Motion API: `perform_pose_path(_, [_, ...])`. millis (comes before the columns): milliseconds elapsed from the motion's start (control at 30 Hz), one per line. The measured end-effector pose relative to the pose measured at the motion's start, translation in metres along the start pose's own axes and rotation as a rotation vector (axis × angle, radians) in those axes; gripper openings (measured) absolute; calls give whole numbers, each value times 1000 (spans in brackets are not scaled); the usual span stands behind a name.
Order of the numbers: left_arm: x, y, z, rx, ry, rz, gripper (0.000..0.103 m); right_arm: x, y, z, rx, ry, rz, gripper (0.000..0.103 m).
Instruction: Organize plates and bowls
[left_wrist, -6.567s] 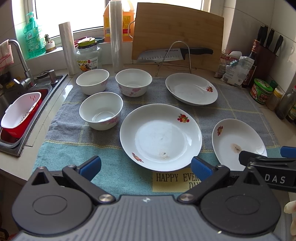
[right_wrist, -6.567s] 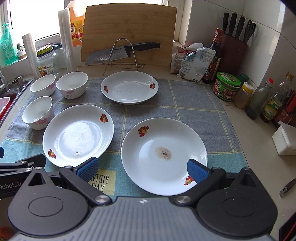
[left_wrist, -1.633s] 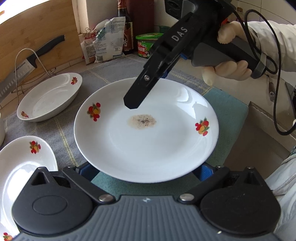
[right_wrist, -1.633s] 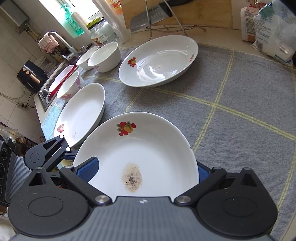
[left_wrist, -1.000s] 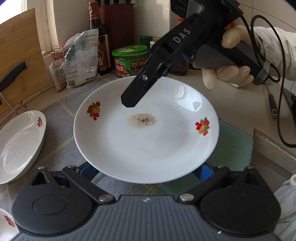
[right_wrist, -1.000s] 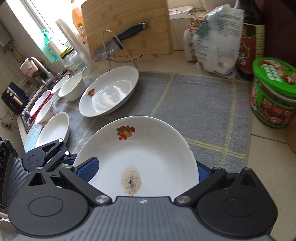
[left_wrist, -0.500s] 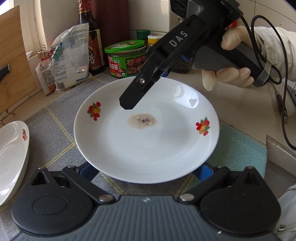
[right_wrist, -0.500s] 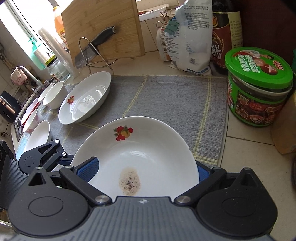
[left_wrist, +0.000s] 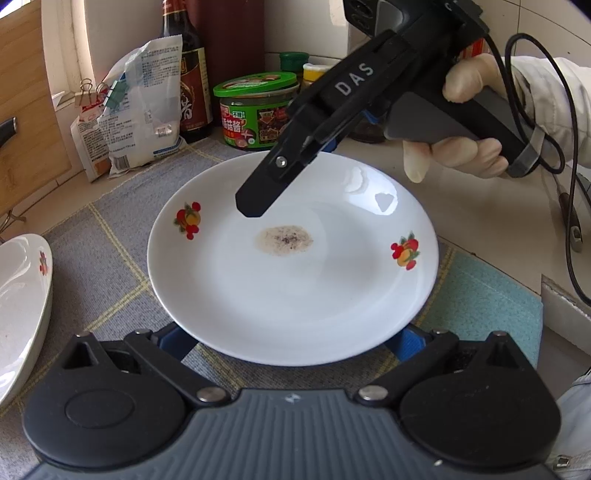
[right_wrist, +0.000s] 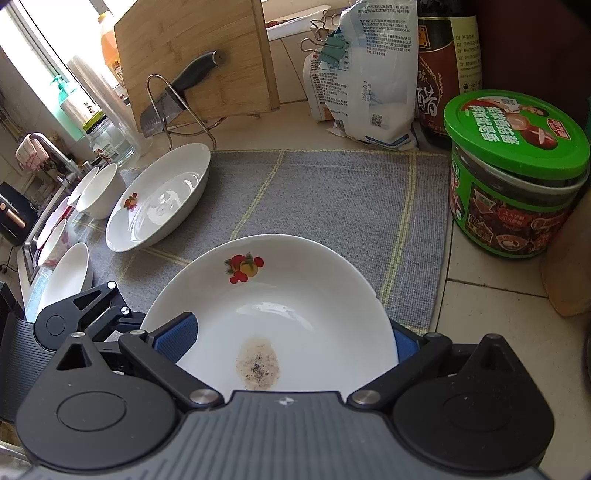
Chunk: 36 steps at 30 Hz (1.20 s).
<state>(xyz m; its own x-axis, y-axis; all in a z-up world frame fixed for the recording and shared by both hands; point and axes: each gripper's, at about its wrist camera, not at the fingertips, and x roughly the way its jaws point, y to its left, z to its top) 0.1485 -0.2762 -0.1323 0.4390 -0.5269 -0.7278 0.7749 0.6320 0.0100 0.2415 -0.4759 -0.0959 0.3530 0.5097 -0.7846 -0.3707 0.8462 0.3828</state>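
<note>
Holding the stained plate (left_wrist: 295, 280) between us, we have our left gripper (left_wrist: 291, 339) and right gripper (right_wrist: 284, 343) each spread wide under its rim, above the grey mat (right_wrist: 332, 192); farther off sits another plate (right_wrist: 159, 199).

Left gripper (left_wrist: 291, 338): black linkage arms, each ending at a round disc; silver pivot screws; blue finger pads; grey ribbed housing marked with a small white emblem at 6 o'clock of the left wrist view.

Right gripper (right_wrist: 291, 341): the same build is seen from its own camera. From outside, at 1 o'clock of the left wrist view, a black bar lettered "DAS" in white, one silver screw and a grey-and-black handle are noted. Right hand (left_wrist: 461, 147): pale glove, white sleeve. Black cable (left_wrist: 570, 206) looped beside it.
</note>
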Motion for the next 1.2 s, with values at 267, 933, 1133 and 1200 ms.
perform_pose_path(267, [2,1,1,-5,6,-1,102,5,1,-1,-7,6,-15,103])
perform_pose_path(933, [-68,5,-22,-159,-56,111,102,-35,32,2,-112,-128,-233,103])
perform_pose_path(1133, [-113,16,-29,-255,-147,272,102,-38,85,-2,-197,-229,-294,103])
perform_pose_path(1200, [-126,20,-37,-281,-161,306,102,-34,101,-5,-202,-235,-279,103])
